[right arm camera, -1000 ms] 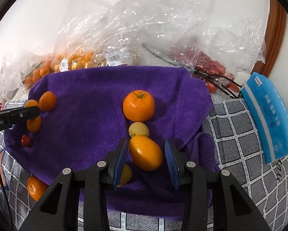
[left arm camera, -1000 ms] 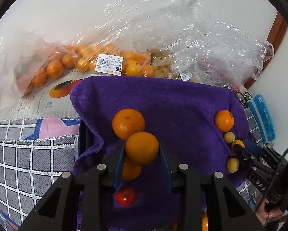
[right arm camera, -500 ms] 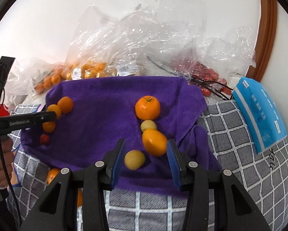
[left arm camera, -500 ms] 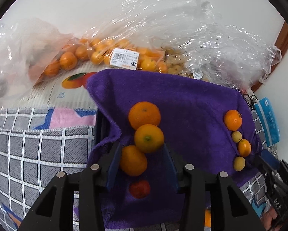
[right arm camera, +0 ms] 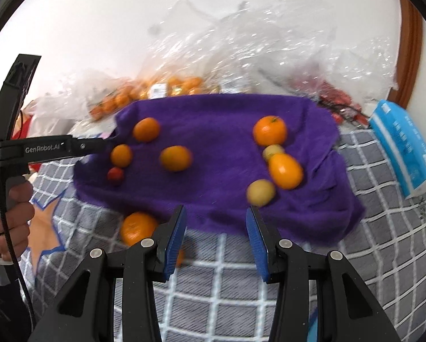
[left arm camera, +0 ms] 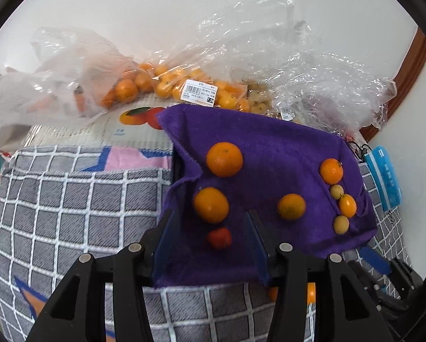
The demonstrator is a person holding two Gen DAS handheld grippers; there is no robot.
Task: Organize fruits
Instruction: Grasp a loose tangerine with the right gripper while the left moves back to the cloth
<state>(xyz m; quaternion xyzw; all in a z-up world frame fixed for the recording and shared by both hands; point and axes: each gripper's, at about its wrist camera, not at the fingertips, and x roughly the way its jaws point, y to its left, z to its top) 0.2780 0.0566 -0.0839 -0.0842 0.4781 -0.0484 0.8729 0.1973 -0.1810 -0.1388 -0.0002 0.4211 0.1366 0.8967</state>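
Observation:
A purple towel (left arm camera: 270, 148) (right arm camera: 213, 119) lies on the checked bed cover. On its left side sit two oranges (left arm camera: 224, 159) (left arm camera: 210, 204) and a small red fruit (left arm camera: 219, 237). Another orange (left arm camera: 291, 206) (right arm camera: 175, 158) lies alone in the middle. On the right lie an orange (left arm camera: 331, 171) (right arm camera: 269, 130), an oval orange fruit (right arm camera: 285, 170) and two small yellow fruits (right arm camera: 260, 192). My left gripper (left arm camera: 210, 236) is open and empty above the red fruit. My right gripper (right arm camera: 215, 236) is open and empty at the towel's front edge.
Clear plastic bags of oranges (left arm camera: 161, 85) and other fruit lie behind the towel by the wall. A blue tissue pack (right arm camera: 404, 145) lies at the right. One orange (right arm camera: 137, 227) sits on the checked cover (right arm camera: 369, 199) in front of the towel. The left tool's handle (right arm camera: 42, 148) shows at left.
Both grippers opened and pulled back. The left let go of its orange, which rolled to the towel's middle. The right let go of the oval orange fruit beside the yellow ones.

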